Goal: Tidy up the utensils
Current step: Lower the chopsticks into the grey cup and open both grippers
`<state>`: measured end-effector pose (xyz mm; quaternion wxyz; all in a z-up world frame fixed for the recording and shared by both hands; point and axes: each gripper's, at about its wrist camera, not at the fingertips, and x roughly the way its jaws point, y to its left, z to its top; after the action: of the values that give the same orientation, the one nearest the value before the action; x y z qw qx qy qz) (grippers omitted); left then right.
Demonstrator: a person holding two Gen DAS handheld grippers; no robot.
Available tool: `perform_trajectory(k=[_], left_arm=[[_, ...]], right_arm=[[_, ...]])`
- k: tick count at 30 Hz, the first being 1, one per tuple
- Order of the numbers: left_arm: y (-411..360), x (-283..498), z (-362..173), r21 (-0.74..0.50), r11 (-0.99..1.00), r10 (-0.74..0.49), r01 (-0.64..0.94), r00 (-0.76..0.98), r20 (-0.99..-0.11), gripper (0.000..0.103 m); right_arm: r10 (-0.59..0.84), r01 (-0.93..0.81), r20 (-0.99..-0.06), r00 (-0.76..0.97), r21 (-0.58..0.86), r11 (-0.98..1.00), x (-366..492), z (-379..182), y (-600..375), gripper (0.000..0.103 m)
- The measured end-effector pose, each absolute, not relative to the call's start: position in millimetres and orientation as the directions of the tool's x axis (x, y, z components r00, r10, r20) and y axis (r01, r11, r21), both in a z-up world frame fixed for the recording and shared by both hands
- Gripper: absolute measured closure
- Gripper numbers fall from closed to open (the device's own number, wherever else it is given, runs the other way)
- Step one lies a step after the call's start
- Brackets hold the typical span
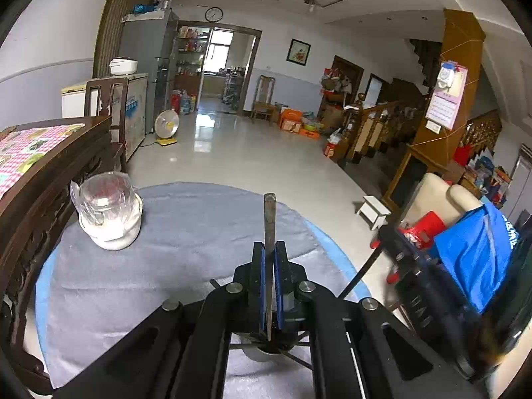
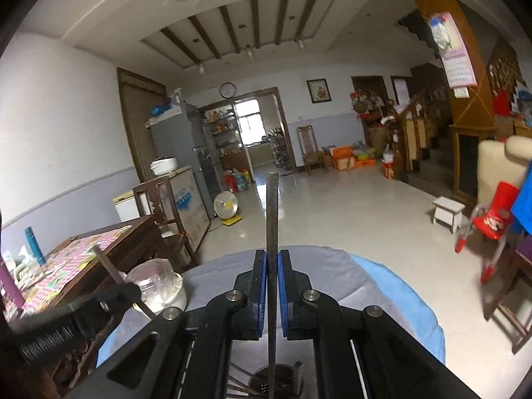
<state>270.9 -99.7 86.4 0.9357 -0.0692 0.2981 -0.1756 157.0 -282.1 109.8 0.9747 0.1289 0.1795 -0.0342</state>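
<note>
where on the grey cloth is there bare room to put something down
Most of the grey cloth is bare: the wide stretch between the jar at its far left and the right edge, and the near left part. It is crowded under the left gripper and right gripper, each shut on a utensil, where a holder sits.

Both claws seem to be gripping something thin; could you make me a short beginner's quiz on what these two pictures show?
1. True or false: the left claw is shut on a flat metal utensil handle.
2. What does the right claw hold?
3. Which covers the round table: A grey cloth, B newspaper, C nothing?

Key: 1 true. 2 a thin, dark metal utensil handle, upright between its pads. 3 A.
</note>
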Motion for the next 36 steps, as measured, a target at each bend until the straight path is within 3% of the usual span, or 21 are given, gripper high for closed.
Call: perform_trajectory(k=[7, 18, 32, 35, 36], left_arm=[[-114.2, 278.5, 62.4, -0.209, 0.942, -0.334, 0.262, 0.774, -0.537, 0.097], [-114.8, 279.5, 40.4, -0.236, 0.92, -0.393, 0.314, 0.72, -0.572, 0.097], [-94.9, 245.0, 62.1, -0.22, 0.885, -0.46, 0.411, 0.694, -0.554, 0.096], [-84.3, 235.9, 67.2, -0.225, 0.878, -0.472, 0.422, 0.689, -0.55, 0.091], [-78.7, 232.2, 68.9, -0.227, 0.88, -0.47, 0.418, 0.693, -0.547, 0.084]], right_arm=[[-0.102, 0.212, -0.385, 0.917, 0.256, 0.943, 167.1, 98.9, -297.8, 0.095], [-0.129, 0.255, -0.467, 0.875, 0.217, 0.942, 189.6, 67.0, -301.3, 0.095], [-0.008, 0.147, -0.607, 0.795, 0.18, 0.973, 194.8, 49.2, -291.0, 0.095], [0.082, 0.1, -0.639, 0.765, 0.244, 0.965, 188.7, 47.0, -293.6, 0.092], [0.111, 0.087, -0.644, 0.757, 0.267, 0.96, 185.8, 47.1, -294.6, 0.092]])
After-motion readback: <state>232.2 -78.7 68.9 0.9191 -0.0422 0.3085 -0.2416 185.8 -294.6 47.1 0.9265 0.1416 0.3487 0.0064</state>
